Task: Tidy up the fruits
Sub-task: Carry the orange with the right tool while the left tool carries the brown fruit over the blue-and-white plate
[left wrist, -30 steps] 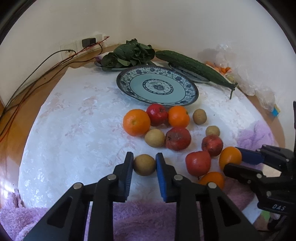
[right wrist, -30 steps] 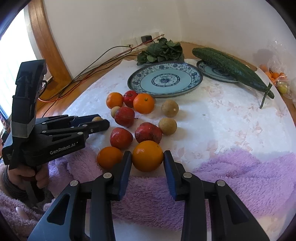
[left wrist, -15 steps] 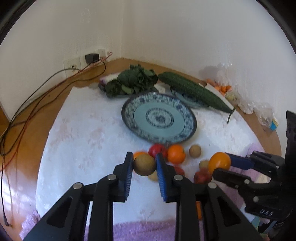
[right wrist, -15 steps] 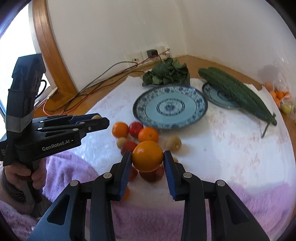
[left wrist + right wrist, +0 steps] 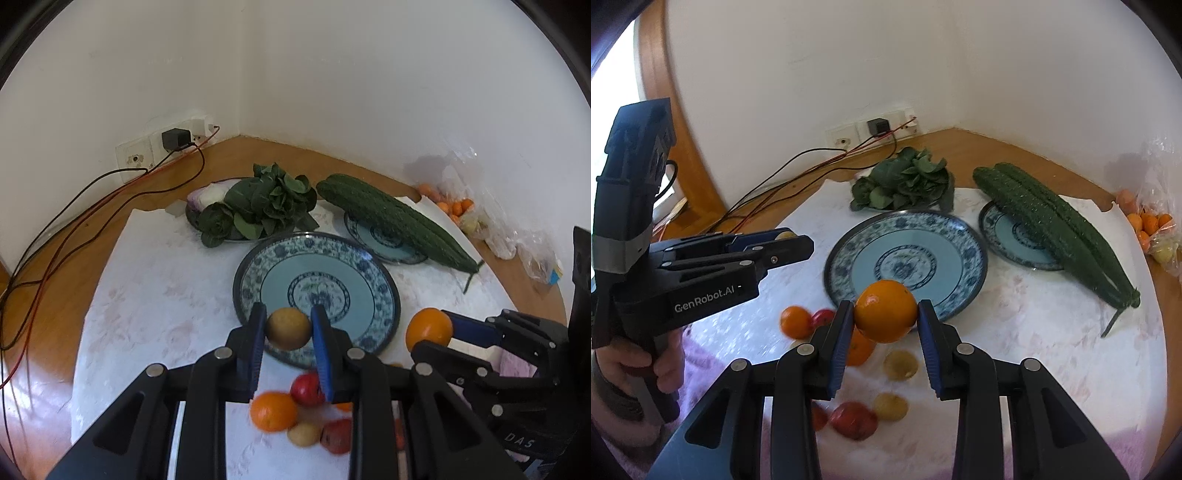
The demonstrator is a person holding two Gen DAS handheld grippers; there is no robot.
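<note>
My left gripper (image 5: pixel 288 328) is shut on a small brown-yellow round fruit (image 5: pixel 288 328), held in the air over the near rim of the large blue patterned plate (image 5: pixel 325 258). My right gripper (image 5: pixel 885 311) is shut on an orange (image 5: pixel 885 311), also lifted, just in front of the same plate (image 5: pixel 923 236). In the left wrist view the right gripper (image 5: pixel 430 330) shows at the right with its orange (image 5: pixel 428 328). Below lie loose oranges (image 5: pixel 273 411), red fruits (image 5: pixel 306 384) and small yellow fruits (image 5: pixel 900 364) on the white cloth.
Behind the big plate sit leafy greens (image 5: pixel 258 210) on a dish and two long cucumbers (image 5: pixel 1056 221) across a smaller plate (image 5: pixel 1015 240). Cables (image 5: pixel 74 210) trail from wall sockets at the left. A plastic bag of small oranges (image 5: pixel 1148 229) lies far right. A hand (image 5: pixel 639 369) grips the left tool.
Both grippers have risen off the cloth with their fruits and moved forward toward the big plate. The loose fruits now lie below and behind the fingertips.
</note>
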